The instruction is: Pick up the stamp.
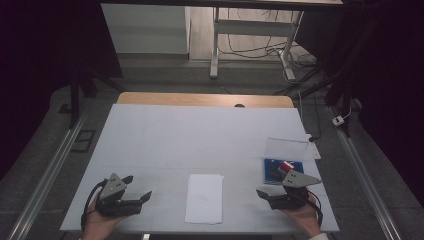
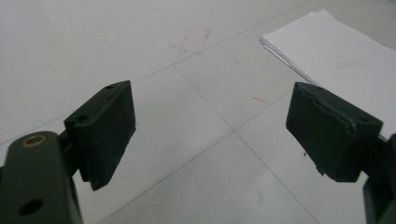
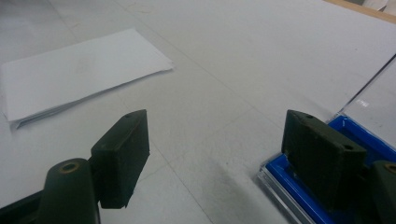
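Paper stack (image 1: 204, 198) lies flat near the table's (image 1: 150, 135) front edge, between the left gripper (image 1: 141, 195) and right gripper (image 1: 263, 192); both have jaws spread wide, holding nothing. Sheets look light, floppy, slippery, likely to fan apart: pinch an edge or corner. Blue case (image 1: 275, 167) sits just beside the right gripper.

A white-topped table (image 1: 200, 135) carries a small stack of white paper (image 1: 204, 198) near its front edge, midway across; toward the right front corner lies a blue tray (image 1: 281, 168) with a clear lid (image 1: 287, 148) open behind it; faint red marks (image 2: 194, 39) show on the tabletop.
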